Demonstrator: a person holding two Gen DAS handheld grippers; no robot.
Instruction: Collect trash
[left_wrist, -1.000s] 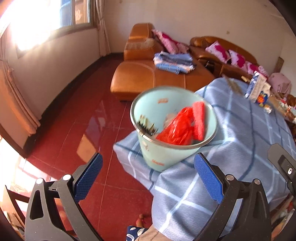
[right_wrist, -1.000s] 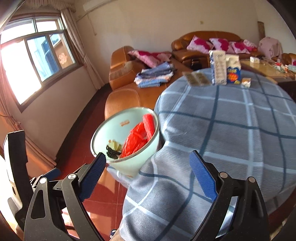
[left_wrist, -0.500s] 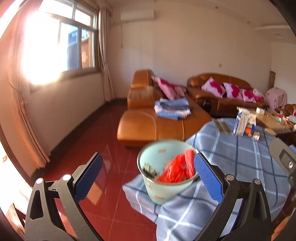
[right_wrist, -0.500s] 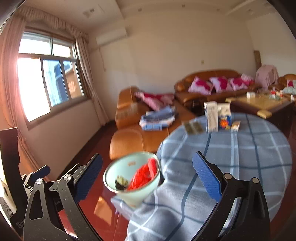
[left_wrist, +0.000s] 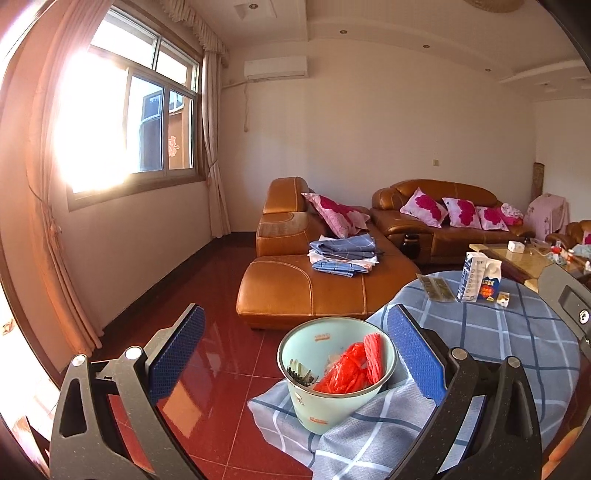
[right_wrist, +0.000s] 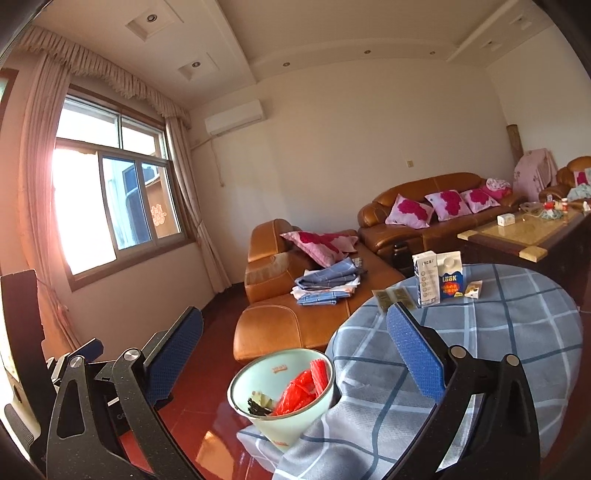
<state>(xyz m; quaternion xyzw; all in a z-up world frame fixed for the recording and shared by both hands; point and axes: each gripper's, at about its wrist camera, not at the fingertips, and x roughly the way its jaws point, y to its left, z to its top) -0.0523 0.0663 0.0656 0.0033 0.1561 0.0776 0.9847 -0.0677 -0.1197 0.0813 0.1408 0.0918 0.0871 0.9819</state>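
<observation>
You hold both grippers raised and level, looking out over the room, and neither has anything in it: the left gripper (left_wrist: 291, 358) has its blue pads spread wide with nothing between them, and the right gripper (right_wrist: 295, 360) is spread just as wide and equally bare. The pale green trash bin (left_wrist: 334, 373) stands on the red floor tight against the edge of the round table (left_wrist: 517, 354), half wrapped by the hanging blue checked tablecloth (left_wrist: 369, 435), probably so that anything lifted off the top has only a short way to fall. It already holds a red plastic bag (left_wrist: 341, 376), a red ribbed piece and some dark scraps. What looks left to collect sits at the table's far side: two cartons (right_wrist: 439, 282) standing upright and touching, a small box (right_wrist: 474, 289) just beside them, and a flat olive packet (right_wrist: 393, 297) near the rim. Judging from that, your right gripper is better placed for the cartons, while the left stays nearer the bin
</observation>
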